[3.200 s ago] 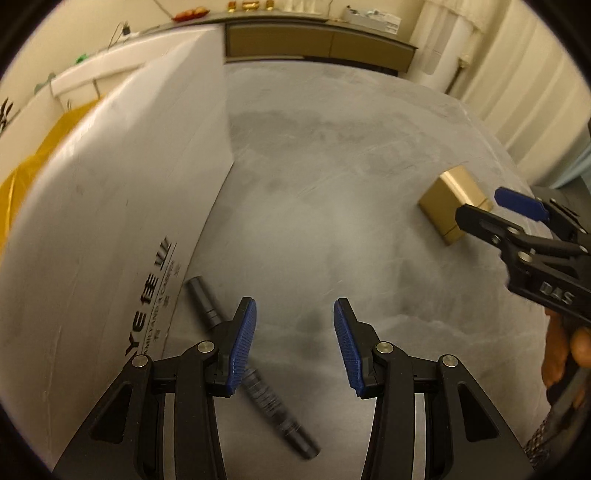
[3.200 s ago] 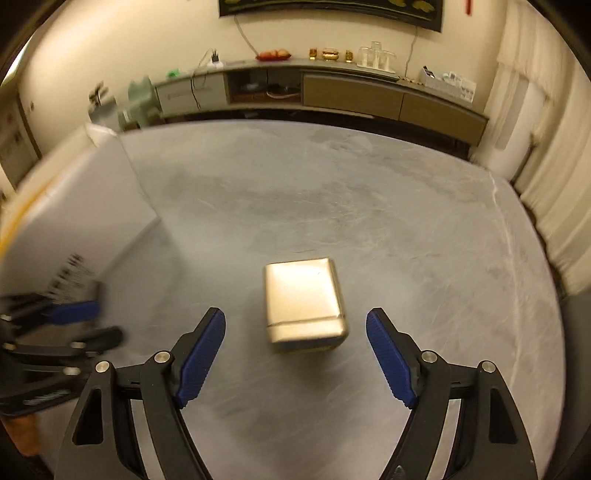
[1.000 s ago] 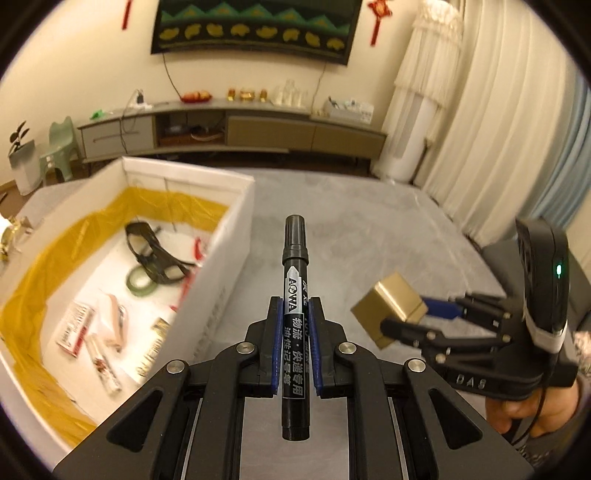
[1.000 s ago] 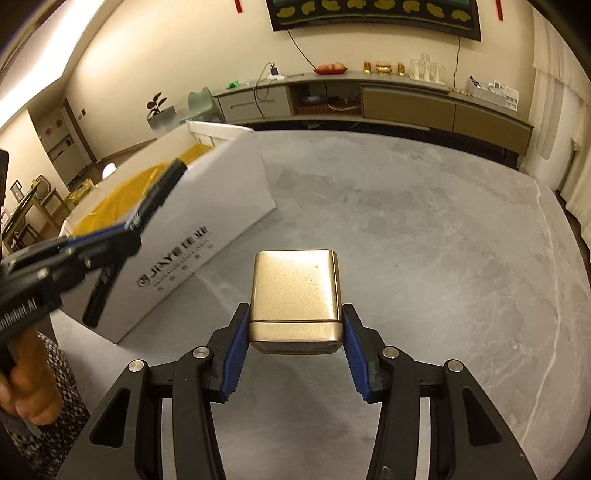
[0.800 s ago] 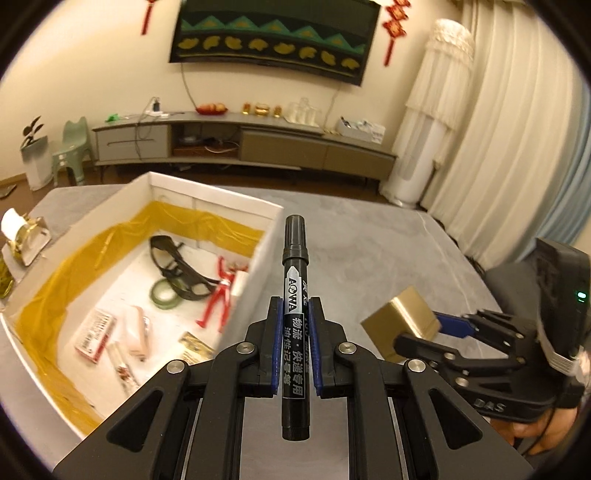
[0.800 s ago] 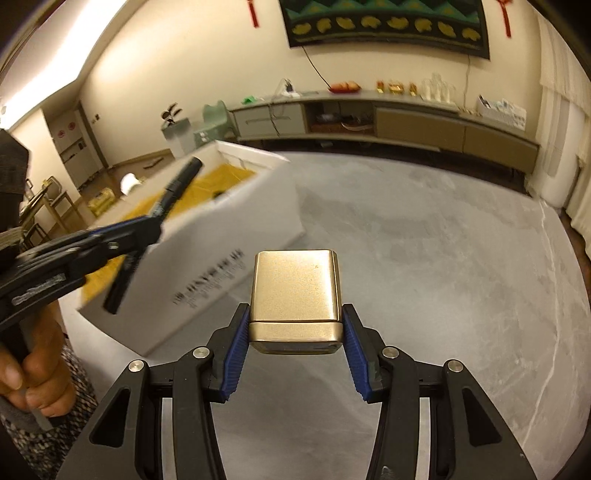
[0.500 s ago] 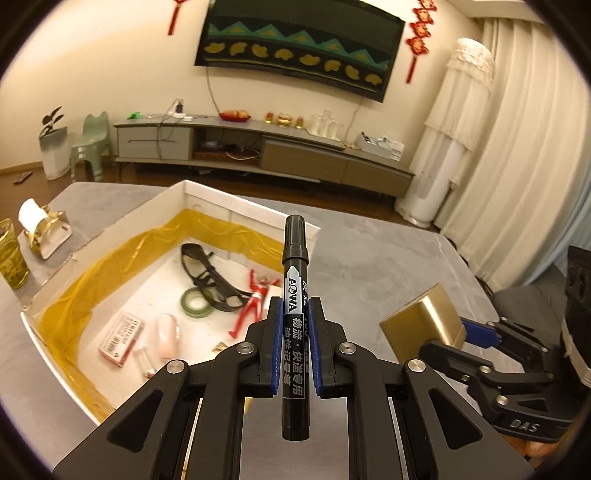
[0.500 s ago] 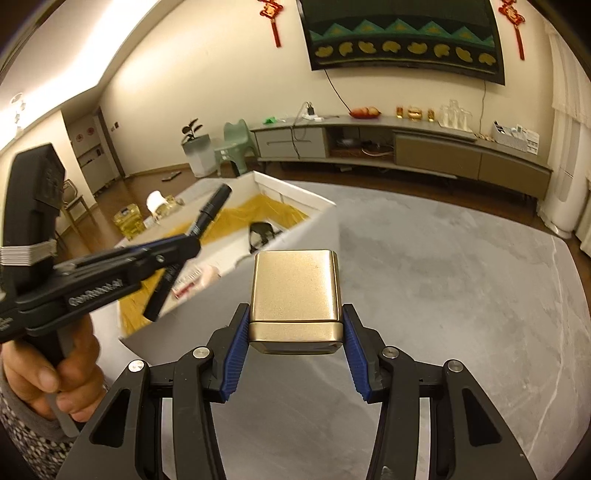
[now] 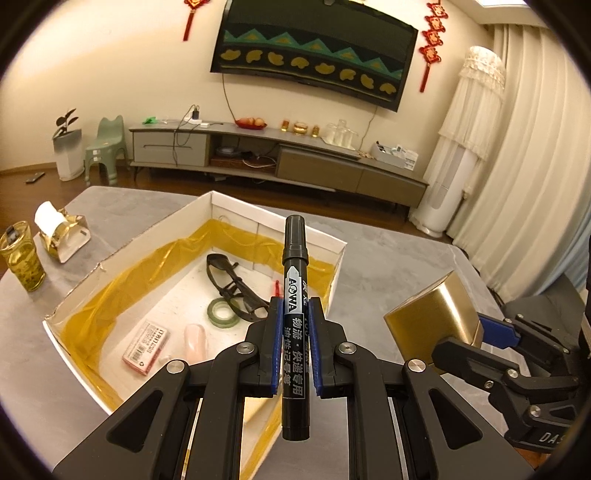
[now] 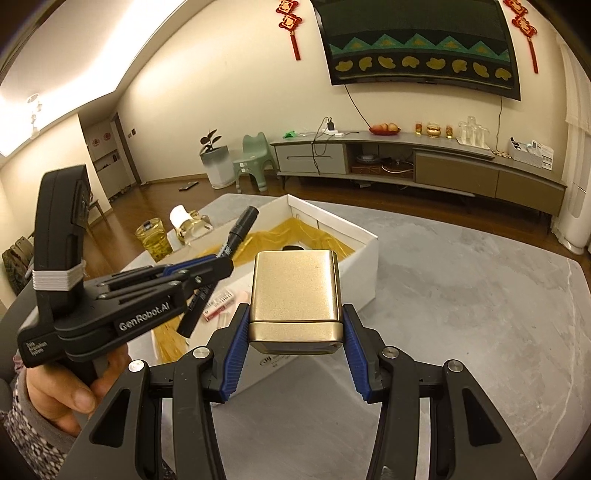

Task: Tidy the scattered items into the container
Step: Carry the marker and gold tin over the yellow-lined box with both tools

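Though capped, the black marker shows white lettering.

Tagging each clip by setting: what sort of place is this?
Most likely a home living room: a long grey media cabinet under a wall-mounted television, red hanging knot ornaments, and cream curtains.

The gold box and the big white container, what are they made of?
The gold box looks like metal, perhaps tin: brushed satin sheen, rounded corners, a rolled seam near its base. The white container looks like cardboard: thin matte walls, a ragged torn corner, printing outside. Inside lies a glossy yellow film lining, probably plastic.
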Available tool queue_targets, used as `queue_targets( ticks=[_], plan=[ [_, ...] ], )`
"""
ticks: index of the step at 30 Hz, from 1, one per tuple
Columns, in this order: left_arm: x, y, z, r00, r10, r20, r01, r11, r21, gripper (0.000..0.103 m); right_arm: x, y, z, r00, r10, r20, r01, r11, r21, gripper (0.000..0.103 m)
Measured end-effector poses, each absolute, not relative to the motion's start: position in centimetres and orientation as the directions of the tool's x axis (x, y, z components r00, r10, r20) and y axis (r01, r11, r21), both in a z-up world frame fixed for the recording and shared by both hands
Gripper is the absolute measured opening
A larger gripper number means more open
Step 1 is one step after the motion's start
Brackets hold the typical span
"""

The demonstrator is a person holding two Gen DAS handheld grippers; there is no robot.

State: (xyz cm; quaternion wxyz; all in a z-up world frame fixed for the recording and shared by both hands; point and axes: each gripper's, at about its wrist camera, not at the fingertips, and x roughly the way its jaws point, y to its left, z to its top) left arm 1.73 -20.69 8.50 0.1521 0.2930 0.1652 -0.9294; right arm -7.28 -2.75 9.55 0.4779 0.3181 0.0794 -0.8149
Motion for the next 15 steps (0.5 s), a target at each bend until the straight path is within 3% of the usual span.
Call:
queue_targets(
  ticks=[15],
  plan=[
    [3.3, -23.4, 8.3, -0.764, -0.226, -0.604, 0.428, -0.878, -0.214, 0.014, -6.2, -6.1, 11.5, -0.321, -0.771, -0.55, 0.849, -0.492, 0.193, 0.05]
  ],
)
